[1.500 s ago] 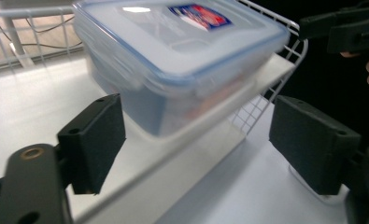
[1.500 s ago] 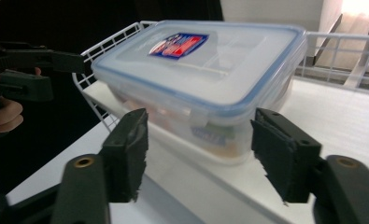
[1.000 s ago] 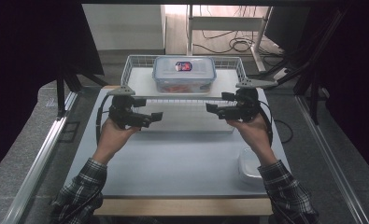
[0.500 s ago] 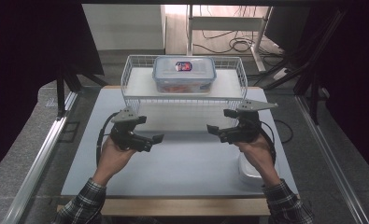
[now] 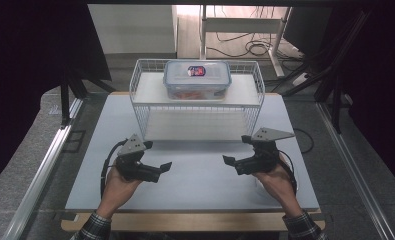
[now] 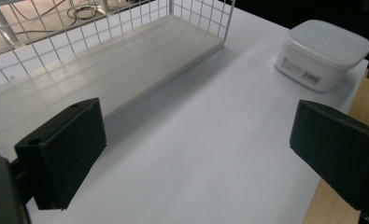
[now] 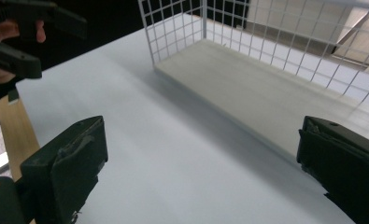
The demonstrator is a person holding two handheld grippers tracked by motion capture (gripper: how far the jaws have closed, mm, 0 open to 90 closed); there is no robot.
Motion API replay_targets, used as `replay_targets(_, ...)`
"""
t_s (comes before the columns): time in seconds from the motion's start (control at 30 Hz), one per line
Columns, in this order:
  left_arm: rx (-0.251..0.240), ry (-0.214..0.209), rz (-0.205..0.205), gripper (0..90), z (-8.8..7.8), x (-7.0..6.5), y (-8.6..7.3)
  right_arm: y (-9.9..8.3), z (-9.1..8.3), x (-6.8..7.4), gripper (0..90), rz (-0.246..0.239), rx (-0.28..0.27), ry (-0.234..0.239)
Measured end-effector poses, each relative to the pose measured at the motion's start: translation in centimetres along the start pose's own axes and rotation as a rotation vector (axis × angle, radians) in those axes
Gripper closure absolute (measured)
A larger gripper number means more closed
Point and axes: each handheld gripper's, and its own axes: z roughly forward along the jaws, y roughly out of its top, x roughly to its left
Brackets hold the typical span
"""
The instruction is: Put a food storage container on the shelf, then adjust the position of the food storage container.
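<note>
- The left tool [image 5: 162,167] hovers over the near left part of the white surface [image 5: 200,185], held in the person's left hand [image 5: 117,185], its jaws pointing inward toward the middle.
- In the left gripper view its two black jaws stand wide apart with nothing between them: released.
- The right tool [image 5: 228,161] hovers over the near right part of the surface, held in the right hand [image 5: 277,182], jaws pointing inward toward the left tool.
- In the right gripper view its jaws are also spread wide and empty: released. The left tool [image 7: 18,32] shows far off at the top left of that view, with fingers behind it.
- The two tools face each other, well apart, with bare surface between them.
- A white wire basket [image 5: 140,107] stands at the far middle of the surface, beyond both tools. It has a pale shelf board [image 6: 126,65] at its bottom and another across its top.
- A clear lidded box [image 5: 197,80] with a red-and-blue label on the lid sits on the basket's upper board, near its middle. Something reddish lies inside; I cannot tell what.
- A small white tub with a lid [image 6: 323,53] sits at the near right corner of the surface, close to the edge. In the high view it is mostly hidden behind the right hand.
- Plaid sleeves [image 5: 97,227] show at the bottom edge of the high view.
</note>
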Motion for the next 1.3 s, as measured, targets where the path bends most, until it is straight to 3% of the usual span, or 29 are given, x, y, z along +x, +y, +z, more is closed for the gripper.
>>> replay_targets(0.1,0.003,0.000,-0.007,3.6,-0.2,-0.3,-0.6,-0.8,-0.2,0.3,2.5,-0.021,-0.007,-0.012)
replay_targets(0.33,0.002,0.013,-0.008,3.7,-0.3,-1.1,-2.3,-2.2,-0.6,0.8,2.6,-0.010,-0.019,-0.019)
replay_targets(0.53,0.009,0.029,-0.005,3.8,-0.2,-1.8,-3.7,-3.7,-0.6,1.3,2.8,-0.003,0.008,-0.024)
replay_targets(0.67,0.047,0.031,-0.002,3.7,0.3,-2.2,-4.7,-4.9,-0.5,1.5,3.0,0.010,0.035,-0.023)
replay_targets(0.87,0.068,0.038,0.005,3.5,0.6,-2.4,-5.0,-6.0,-0.3,1.5,1.9,0.018,0.070,-0.050)
replay_targets(1.07,0.079,0.039,-0.001,3.6,0.9,-2.2,-5.3,-6.3,-0.9,0.3,0.0,0.082,0.098,-0.090)
replay_targets(1.1,0.083,0.039,-0.002,3.7,1.0,-2.1,-5.5,-6.6,-1.4,-0.2,3.4,0.088,0.103,-0.122)
replay_targets(1.17,0.089,0.039,-0.002,3.9,1.2,-2.0,-5.7,-6.7,-1.7,-0.5,8.0,0.095,0.105,-0.136)
replay_targets(1.2,0.092,0.040,-0.002,4.0,1.3,-2.0,-5.8,-6.9,-2.4,-0.9,20.2,0.113,0.106,-0.159)
replay_targets(1.23,0.095,0.042,-0.002,4.0,1.4,-1.9,-5.9,-6.9,-2.4,-0.9,20.2,0.113,0.106,-0.159)
replay_targets(1.3,0.100,0.044,0.000,4.1,1.6,-1.9,-6.0,-7.3,-3.3,-1.3,36.2,0.126,0.121,-0.177)
